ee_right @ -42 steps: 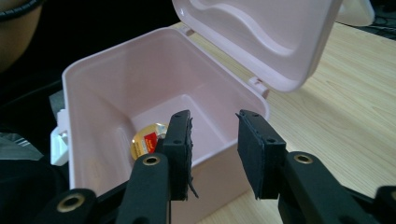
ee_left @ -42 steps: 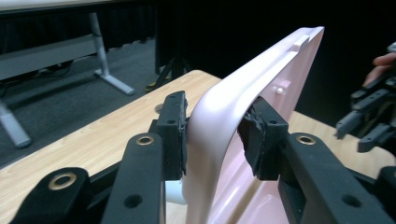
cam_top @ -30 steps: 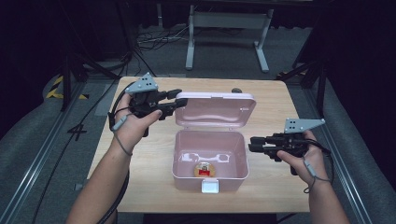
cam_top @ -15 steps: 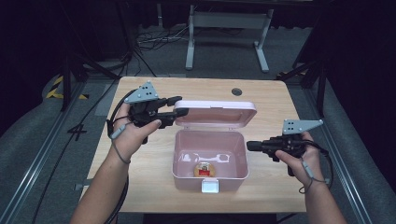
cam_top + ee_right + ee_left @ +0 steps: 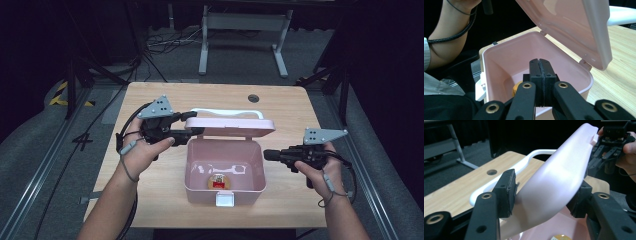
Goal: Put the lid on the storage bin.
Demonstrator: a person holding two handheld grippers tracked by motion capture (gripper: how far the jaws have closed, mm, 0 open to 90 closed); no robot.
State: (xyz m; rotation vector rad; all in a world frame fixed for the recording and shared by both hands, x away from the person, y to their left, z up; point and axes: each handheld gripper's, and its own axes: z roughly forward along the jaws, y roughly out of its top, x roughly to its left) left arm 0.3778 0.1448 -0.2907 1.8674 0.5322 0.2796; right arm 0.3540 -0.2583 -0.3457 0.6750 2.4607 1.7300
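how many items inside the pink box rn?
1: a small round yellowish item on the floor of the pink box, near its front wall. Nothing else shows inside; the raised lid hides none of it.

Wooden table (image 5: pixel 150 200), round hole (image 5: pixel 253 98) near far edge; pink box (image 5: pixel 200 192) on centre, lid up.

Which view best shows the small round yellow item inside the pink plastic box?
The high view: the small round yellow item lies whole on the pink plastic box floor. The right gripper view shows a sliver behind its jaws; the left gripper view, just its edge.

box (image 5: pixel 200 170) mouth open, lid (image 5: pixel 235 126) overhanging rear
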